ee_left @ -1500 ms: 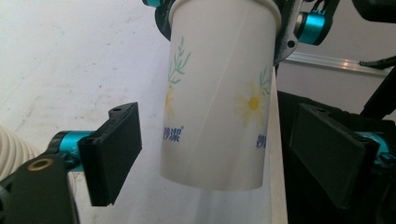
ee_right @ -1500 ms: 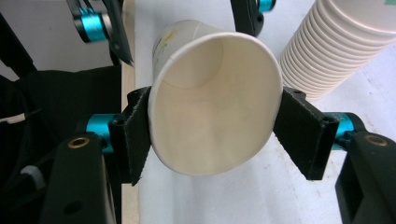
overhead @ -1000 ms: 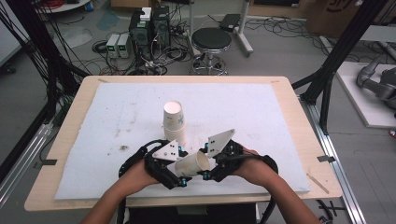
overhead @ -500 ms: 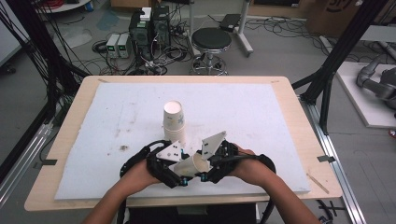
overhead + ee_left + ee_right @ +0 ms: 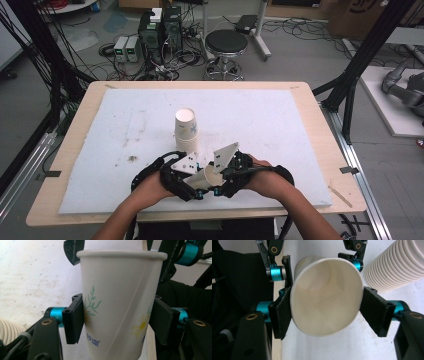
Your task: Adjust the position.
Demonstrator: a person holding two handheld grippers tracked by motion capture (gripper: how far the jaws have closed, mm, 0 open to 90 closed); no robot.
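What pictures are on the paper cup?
The paper cup is white with green leafy sprigs and a yellow daisy, clearest in the left gripper view.

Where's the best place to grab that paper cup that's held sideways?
Grip the paper cup around the middle of its side wall, coming from the side, one pad on each opposite face. It lies sideways, and its round wall probably squashes less there than at the thin open rim. The left gripper, whose jaws have just been closing, holds it that way.
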